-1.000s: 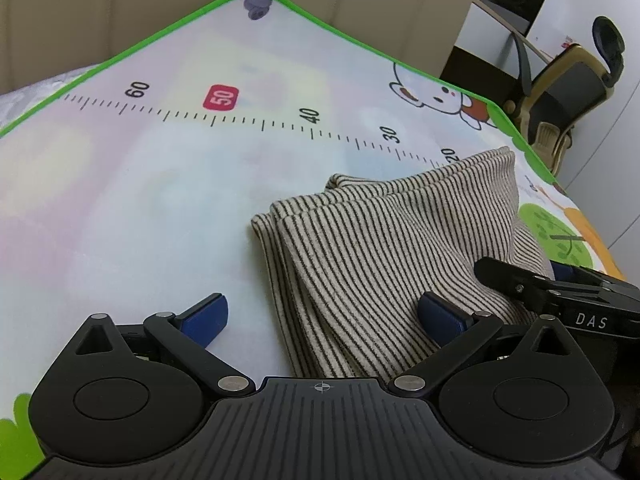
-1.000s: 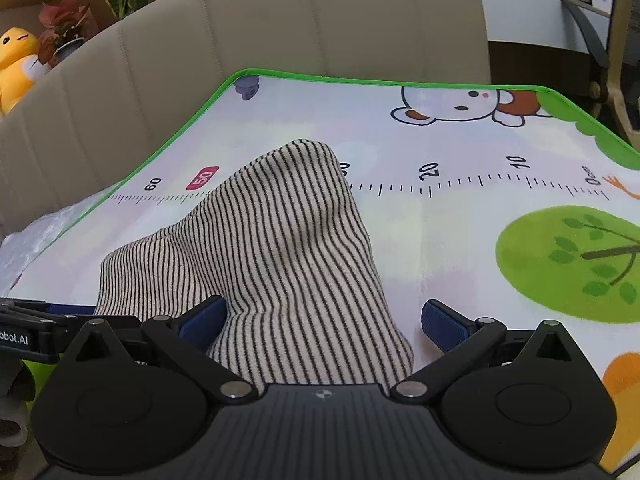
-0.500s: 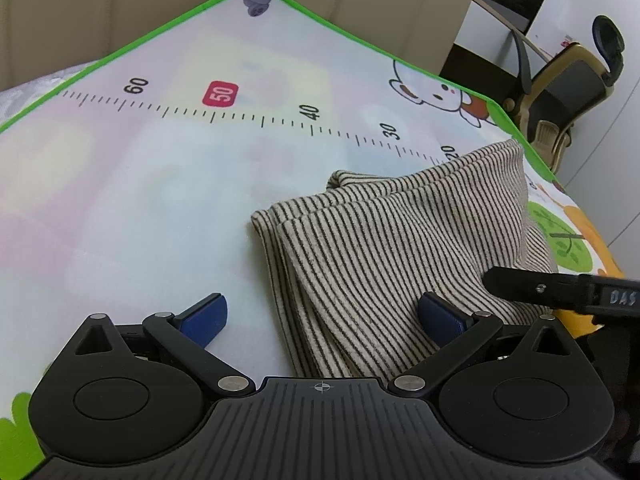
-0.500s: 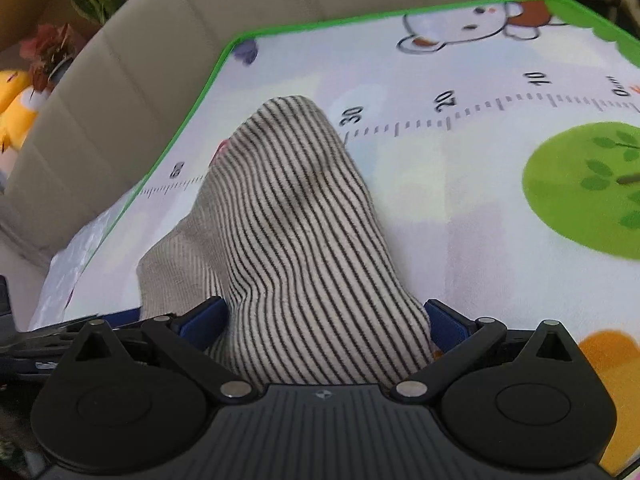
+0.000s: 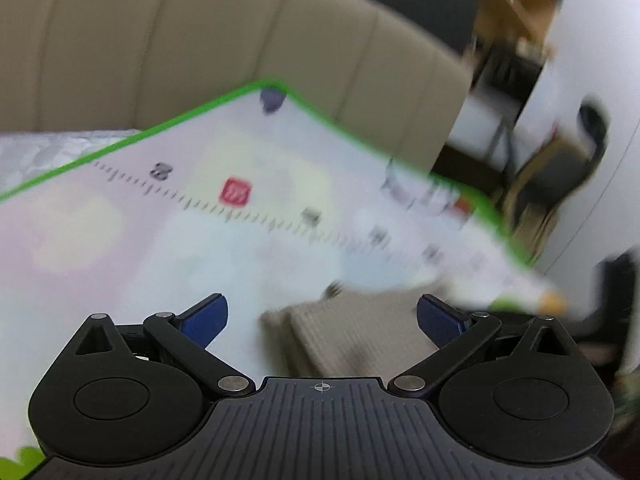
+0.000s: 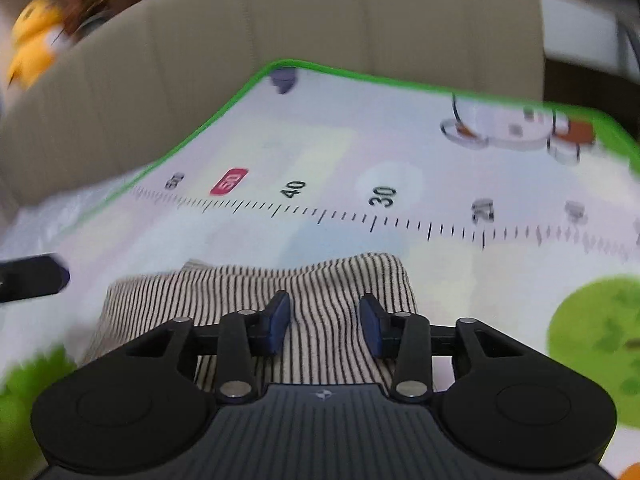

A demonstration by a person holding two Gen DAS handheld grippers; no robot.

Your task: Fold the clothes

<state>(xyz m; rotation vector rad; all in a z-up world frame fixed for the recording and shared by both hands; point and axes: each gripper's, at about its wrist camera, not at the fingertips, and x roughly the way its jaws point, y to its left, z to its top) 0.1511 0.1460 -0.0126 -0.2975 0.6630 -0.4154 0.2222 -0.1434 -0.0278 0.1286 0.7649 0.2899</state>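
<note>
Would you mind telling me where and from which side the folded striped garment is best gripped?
I'd pinch the striped garment at its near edge, coming in low from the camera side, since it lies flat and folded on the mat with layered edges there. The right gripper is closing over that part; the left gripper stands open.

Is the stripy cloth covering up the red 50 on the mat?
No, in the right wrist view the stripy cloth lies folded below the ruler line, and the red 50 on the mat shows uncovered.
</note>
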